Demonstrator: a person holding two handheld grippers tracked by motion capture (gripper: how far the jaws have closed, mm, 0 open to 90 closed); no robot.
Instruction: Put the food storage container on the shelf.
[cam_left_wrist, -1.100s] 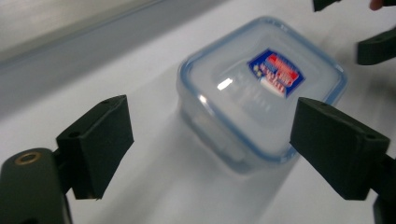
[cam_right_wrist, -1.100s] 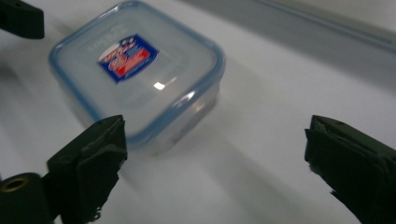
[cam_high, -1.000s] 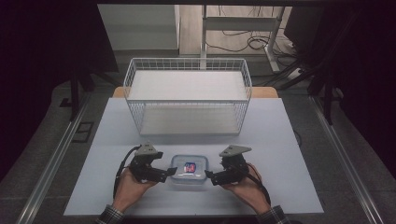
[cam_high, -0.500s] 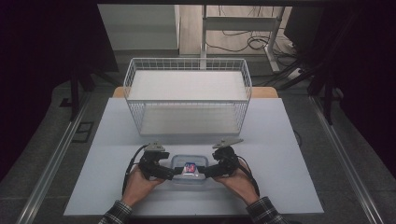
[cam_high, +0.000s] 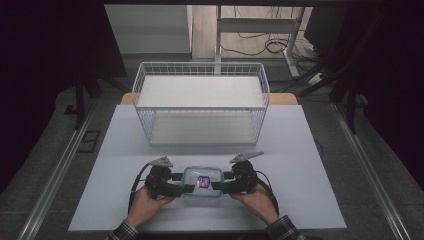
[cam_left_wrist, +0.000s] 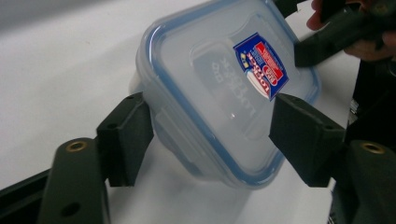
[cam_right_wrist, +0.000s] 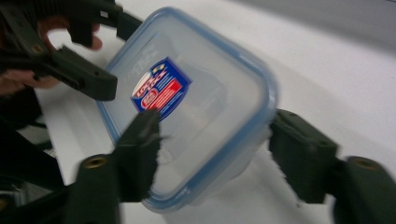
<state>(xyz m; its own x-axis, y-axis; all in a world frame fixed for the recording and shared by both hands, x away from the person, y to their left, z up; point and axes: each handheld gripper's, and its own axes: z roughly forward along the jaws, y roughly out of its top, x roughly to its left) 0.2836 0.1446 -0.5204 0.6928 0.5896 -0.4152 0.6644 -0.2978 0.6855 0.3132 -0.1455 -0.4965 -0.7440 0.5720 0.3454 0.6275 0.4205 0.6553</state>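
— Both grippers have slid in from the sides since a second ago, and now they bracket the box (cam_high: 202, 182) right at the near edge of the table (cam_high: 310, 200).

— Where does that box sit exactly?

— Six o'clock of the table in the high view, lid on, blue seal round the rim, a red and blue sticker (cam_high: 203, 182) on top. In the left gripper view it sits tilted across the frame (cam_left_wrist: 224, 93).

— And the left gripper (cam_high: 184, 183)?

— At nine o'clock of the box, jaws just been closing, with the box's corner between them. One pad lies against the side wall, the other against the lid edge by the sticker. It looks like contact on both, a pinch across that corner.

— The right gripper (cam_high: 218, 182)?

— Three o'clock of the box, jaws closing too. In the right gripper view (cam_right_wrist: 210, 140) one pad lies over the lid near the sticker; the other stands just beside the rim, and through the blur I can't tell whether it touches.

— Hands?

— Left hand (cam_high: 147, 202) and right hand (cam_high: 257, 200) come in from six o'clock, checked cuffs showing.

— Anything beyond?

— White wire basket (cam_high: 200, 125) at twelve o'clock of the box, well apart, standing upright on the table.
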